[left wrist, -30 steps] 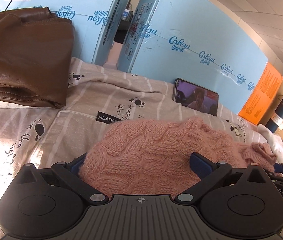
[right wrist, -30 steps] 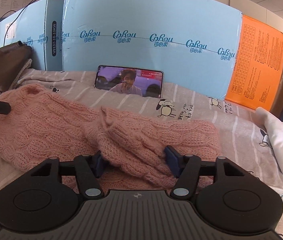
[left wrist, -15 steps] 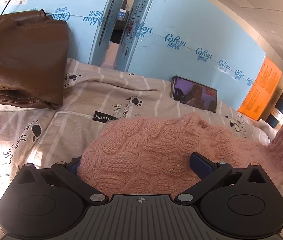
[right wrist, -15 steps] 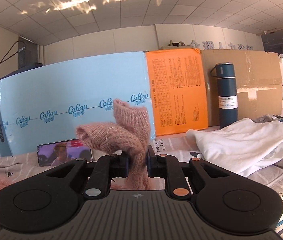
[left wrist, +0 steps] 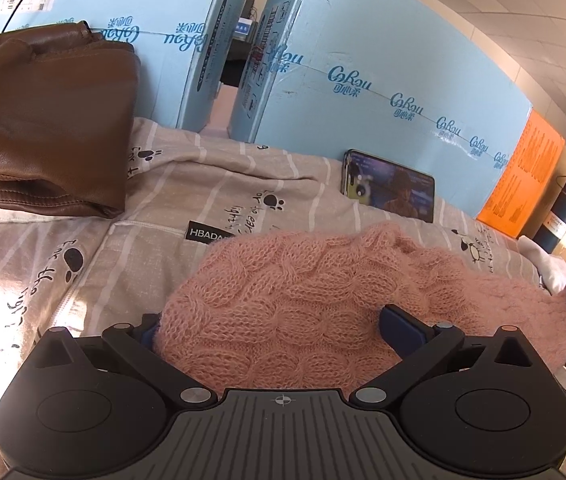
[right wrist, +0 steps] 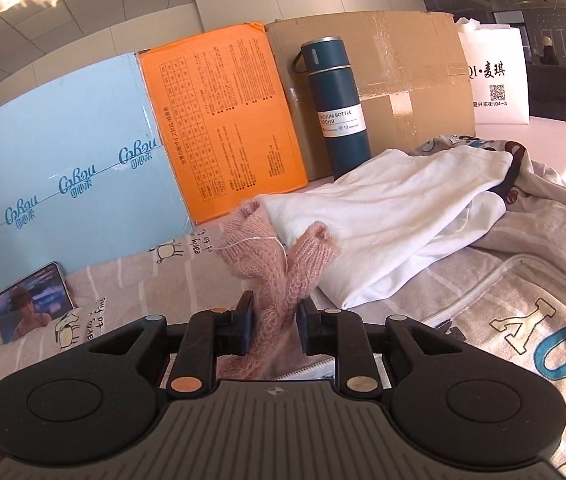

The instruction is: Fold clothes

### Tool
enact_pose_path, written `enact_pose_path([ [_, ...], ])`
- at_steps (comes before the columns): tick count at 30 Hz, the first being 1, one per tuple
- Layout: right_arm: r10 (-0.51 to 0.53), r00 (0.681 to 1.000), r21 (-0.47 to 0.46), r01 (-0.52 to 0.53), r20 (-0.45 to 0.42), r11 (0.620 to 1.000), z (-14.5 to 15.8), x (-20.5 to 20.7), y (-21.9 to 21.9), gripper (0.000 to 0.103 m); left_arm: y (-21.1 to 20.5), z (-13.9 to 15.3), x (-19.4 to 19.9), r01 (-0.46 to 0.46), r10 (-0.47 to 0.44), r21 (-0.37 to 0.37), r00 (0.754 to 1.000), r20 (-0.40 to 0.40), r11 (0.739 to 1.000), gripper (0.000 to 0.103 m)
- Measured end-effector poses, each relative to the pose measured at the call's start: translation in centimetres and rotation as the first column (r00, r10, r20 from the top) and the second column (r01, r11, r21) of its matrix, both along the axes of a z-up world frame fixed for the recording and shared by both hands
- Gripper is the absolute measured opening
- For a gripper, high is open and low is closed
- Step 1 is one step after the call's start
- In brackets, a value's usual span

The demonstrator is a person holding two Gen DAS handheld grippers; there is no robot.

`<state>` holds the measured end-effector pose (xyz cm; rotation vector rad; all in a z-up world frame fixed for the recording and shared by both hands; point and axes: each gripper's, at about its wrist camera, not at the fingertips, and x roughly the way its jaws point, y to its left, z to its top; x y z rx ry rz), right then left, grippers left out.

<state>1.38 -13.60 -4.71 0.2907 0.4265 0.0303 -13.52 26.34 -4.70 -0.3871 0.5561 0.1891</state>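
Left wrist view: the left gripper stands wide around a pink sweater on printed bedding; blue "Cobou" boxes behind.

Right wrist view: the right gripper, jaws just eased slightly apart, pinches the sweater's cuff; a "VACUUM BOTTLE" flask stands capped.

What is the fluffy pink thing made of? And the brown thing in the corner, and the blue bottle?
Pink sweater: soft fuzzy knitted yarn, probably wool; cable stitches show.
Brown jacket: looks like leather or fake leather, smooth, shiny, creased.
Blue bottle: probably metal with matte paint; label reads vacuum bottle.
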Motion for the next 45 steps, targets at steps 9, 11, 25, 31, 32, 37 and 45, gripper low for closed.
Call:
enact_pose_path([
  [9, -0.097, 0.992, 0.078, 0.103, -0.074, 0.992, -0.6, 0.7, -1.9, 0.041, 0.1, 0.0, -0.4, 0.002, 0.0, -0.055, 1.0, 0.029, 0.998, 0.103],
  [11, -0.12, 0.99, 0.087, 0.127, -0.078, 0.988, -0.7, 0.8, -2.4, 0.042, -0.2, -0.1, -0.2, 0.001, 0.0, -0.034, 1.0, 0.023, 0.999, 0.103],
  [25, -0.172, 0.983, 0.097, 0.178, -0.065, 0.979, -0.7, 1.4, -3.9, 0.06, 1.2, 0.2, -1.3, -0.097, 0.105, -0.062, 0.986, 0.133, 0.993, 0.103],
  [31, -0.231, 0.971, 0.071, 0.226, 0.062, 0.971, 0.9, -0.3, -4.3, 0.069, -0.7, 3.4, -2.0, 0.009, -0.043, 0.121, 0.959, 0.282, 0.993, 0.103],
  [32, -0.204, 0.976, 0.109, 0.194, 0.082, 0.975, 1.3, -0.7, -4.7, 0.07, -1.5, 3.9, -1.6, 0.05, -0.101, 0.18, 0.953, 0.284, 0.982, 0.103],
  [37, 0.017, 0.991, 0.265, -0.052, 0.133, 0.963, 1.8, -2.0, -5.0, 0.078, -4.7, 5.1, 2.2, 0.264, -0.357, 0.415, 0.92, 0.164, 0.871, 0.103],
  [45, 0.255, 0.949, 0.154, -0.284, 0.184, 0.946, 2.5, -3.5, -0.9, 0.082, -5.4, 3.7, 8.0, 0.499, -0.5, 0.337, 0.861, -0.091, 0.798, 0.103],
])
